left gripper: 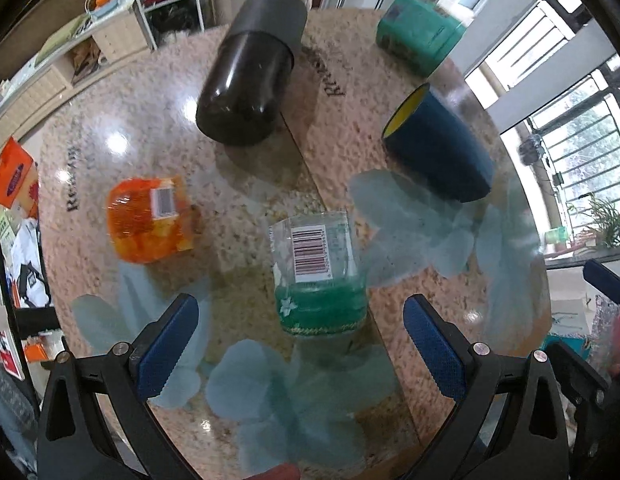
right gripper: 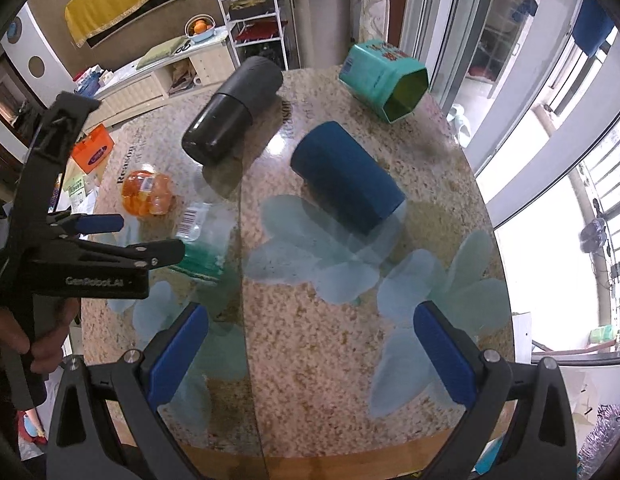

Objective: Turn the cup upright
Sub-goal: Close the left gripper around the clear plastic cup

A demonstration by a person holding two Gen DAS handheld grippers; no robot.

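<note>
A dark blue cup (left gripper: 441,148) with a yellow inside lies on its side on the round stone-pattern table (left gripper: 158,128); it also shows in the right wrist view (right gripper: 345,178). My left gripper (left gripper: 302,340) is open and empty, just short of a clear bottle with a green end (left gripper: 315,268) that lies between its fingers' line. In the right wrist view the left gripper (right gripper: 146,238) shows at the left, beside that bottle (right gripper: 202,240). My right gripper (right gripper: 310,352) is open and empty, near the table's front, short of the blue cup.
A black cylinder (left gripper: 250,68) lies on its side at the back. A teal hexagonal tin (right gripper: 383,80) lies on its side at the back right. An orange packet (left gripper: 148,220) lies at the left. Shelves and a cabinet (right gripper: 246,24) stand behind the table.
</note>
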